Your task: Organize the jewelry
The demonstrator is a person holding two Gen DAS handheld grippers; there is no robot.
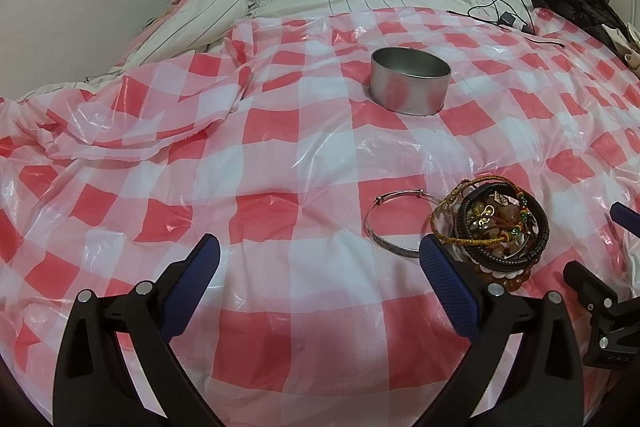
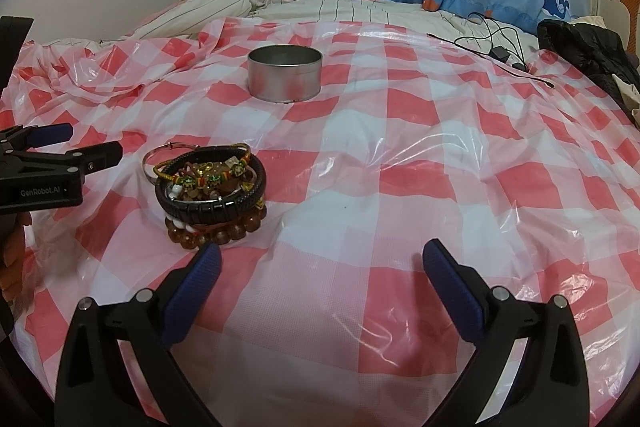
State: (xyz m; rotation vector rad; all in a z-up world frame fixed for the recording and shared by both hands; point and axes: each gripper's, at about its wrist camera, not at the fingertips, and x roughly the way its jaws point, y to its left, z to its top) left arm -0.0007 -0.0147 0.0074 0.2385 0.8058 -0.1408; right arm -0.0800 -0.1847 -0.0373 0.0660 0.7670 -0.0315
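Resting in a heap on the red-and-white checked plastic sheet (image 1: pixel 280 155), the bracelets (image 1: pixel 496 227) are stacked one on another: amber beads at the bottom, black braided cords above, bright woven strands on top, with a thin silver bangle (image 1: pixel 394 223) leaning against the pile's far-left side. That stacking seems meant to keep the loose pieces together within reach of both tools. Further up the bed stands an open round metal tin (image 1: pixel 410 81), well apart from the pile and apparently empty, though its floor is only partly visible; it is likely the place the jewelry should go. Each tool flanks the pile rather than covering it: the left gripper (image 1: pixel 320 259) hovers with its jaws spread wide and nothing between them, its right finger just in front of the heap, and the right gripper (image 2: pixel 322 261) is equally wide open and empty, the heap just beyond its left finger. Nothing has been picked up yet.
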